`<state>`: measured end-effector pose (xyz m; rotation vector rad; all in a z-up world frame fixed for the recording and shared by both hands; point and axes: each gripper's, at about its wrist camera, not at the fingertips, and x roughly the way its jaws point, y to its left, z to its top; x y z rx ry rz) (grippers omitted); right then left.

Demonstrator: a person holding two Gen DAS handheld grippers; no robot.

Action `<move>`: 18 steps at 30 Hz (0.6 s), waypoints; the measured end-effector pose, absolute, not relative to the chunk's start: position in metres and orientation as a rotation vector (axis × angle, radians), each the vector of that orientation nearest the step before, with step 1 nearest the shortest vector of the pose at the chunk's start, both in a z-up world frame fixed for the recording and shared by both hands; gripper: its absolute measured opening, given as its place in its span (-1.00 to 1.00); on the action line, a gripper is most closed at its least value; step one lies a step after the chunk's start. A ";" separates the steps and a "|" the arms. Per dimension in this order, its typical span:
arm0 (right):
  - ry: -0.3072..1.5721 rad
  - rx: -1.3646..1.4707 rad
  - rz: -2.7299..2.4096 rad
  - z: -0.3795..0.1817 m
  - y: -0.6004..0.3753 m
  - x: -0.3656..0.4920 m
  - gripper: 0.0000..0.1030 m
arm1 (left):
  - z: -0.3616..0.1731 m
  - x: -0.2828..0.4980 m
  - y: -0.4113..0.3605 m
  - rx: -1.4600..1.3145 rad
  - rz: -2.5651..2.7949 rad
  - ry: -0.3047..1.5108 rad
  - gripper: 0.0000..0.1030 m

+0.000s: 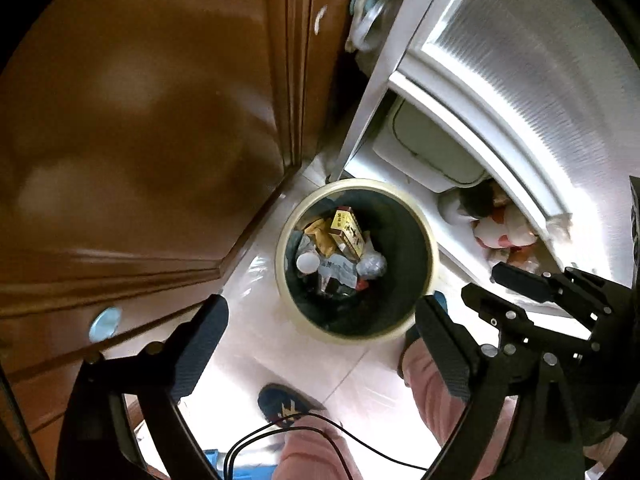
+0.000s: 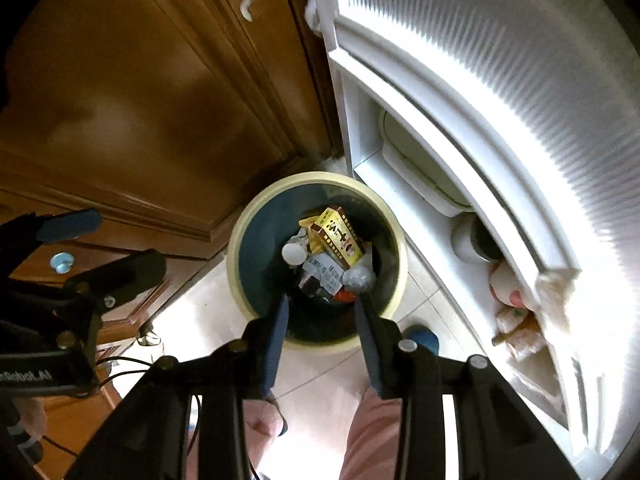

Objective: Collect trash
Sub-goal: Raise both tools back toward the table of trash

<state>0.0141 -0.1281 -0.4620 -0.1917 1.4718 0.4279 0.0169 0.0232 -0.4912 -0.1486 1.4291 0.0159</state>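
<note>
Left wrist view: left gripper (image 1: 320, 344) points straight down, fingers released wide with nothing between them, above a round cream-rimmed trash bin (image 1: 430, 248) on the tile floor (image 1: 352, 376). Inside lies a yellow-gold carton (image 1: 349, 233), long axis running upper-left to lower-right, beside a white cap (image 1: 307, 262) and crumpled wrappers. Right wrist view: right gripper (image 2: 322, 312) fingers partly apart, empty, over the same bin (image 2: 236, 248); carton (image 2: 338, 236) tilted likewise. Wooden cabinet (image 2: 132, 92) left, white door (image 2: 500, 80) right.

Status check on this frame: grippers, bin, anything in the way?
Left gripper open, empty, above the bin. Right gripper part open, empty, over it too. Trash inside the bin. Nothing in the way.
</note>
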 end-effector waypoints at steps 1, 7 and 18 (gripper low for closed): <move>1.472 -0.195 0.426 -0.458 -0.130 0.014 -0.31 | -0.482 0.013 0.022 -0.147 0.011 1.426 0.82; 1.458 -0.237 0.455 -0.395 -0.130 0.002 -0.31 | -0.406 -0.014 0.013 -0.121 -0.010 1.386 0.82; 1.339 -0.291 0.563 -0.254 -0.131 -0.020 -0.31 | -0.251 -0.046 0.013 -0.104 -0.004 1.210 0.82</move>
